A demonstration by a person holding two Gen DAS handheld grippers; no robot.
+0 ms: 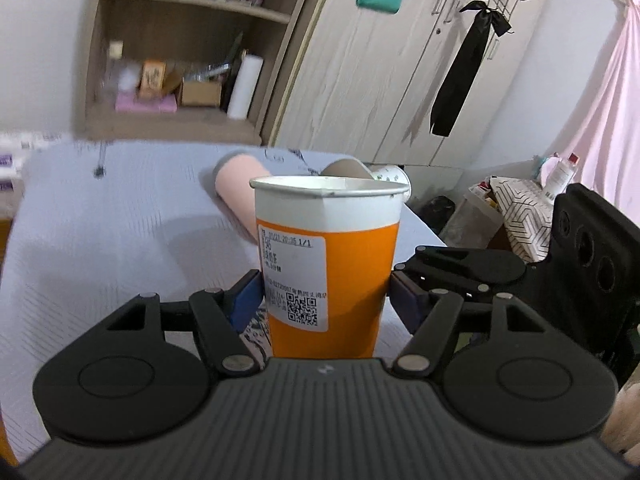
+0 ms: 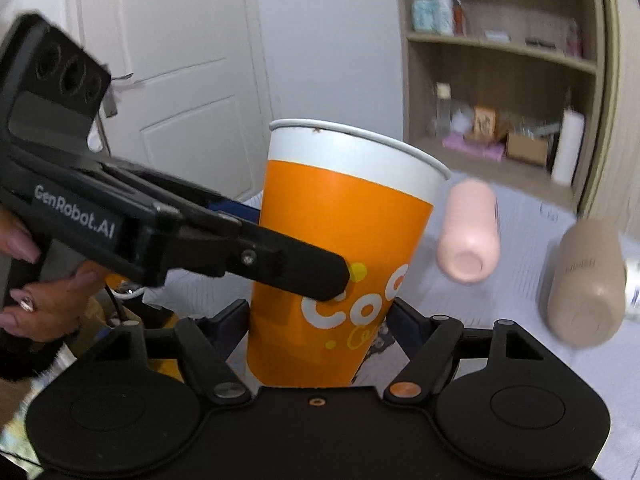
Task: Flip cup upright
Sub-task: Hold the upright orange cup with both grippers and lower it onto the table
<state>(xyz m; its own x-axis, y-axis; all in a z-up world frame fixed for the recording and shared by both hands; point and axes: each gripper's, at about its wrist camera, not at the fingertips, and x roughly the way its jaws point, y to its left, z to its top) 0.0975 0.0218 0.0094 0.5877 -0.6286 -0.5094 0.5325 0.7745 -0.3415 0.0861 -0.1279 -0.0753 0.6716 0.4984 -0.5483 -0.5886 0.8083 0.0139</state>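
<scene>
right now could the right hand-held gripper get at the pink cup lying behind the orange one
Probably not directly: the right hand-held gripper has the upright orange cup between its fingers, and the left hand-held gripper clamps it too. The pink cup lies beyond, to the right.

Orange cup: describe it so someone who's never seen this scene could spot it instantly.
On the pale bed in front of the wooden shelf, find the two black grippers, left gripper and right gripper. Both flank the orange cup: a tall paper cup, mouth up, white band at the rim, with a printed QR label. The pink cup and tan cup behind it lie on their sides.
</scene>
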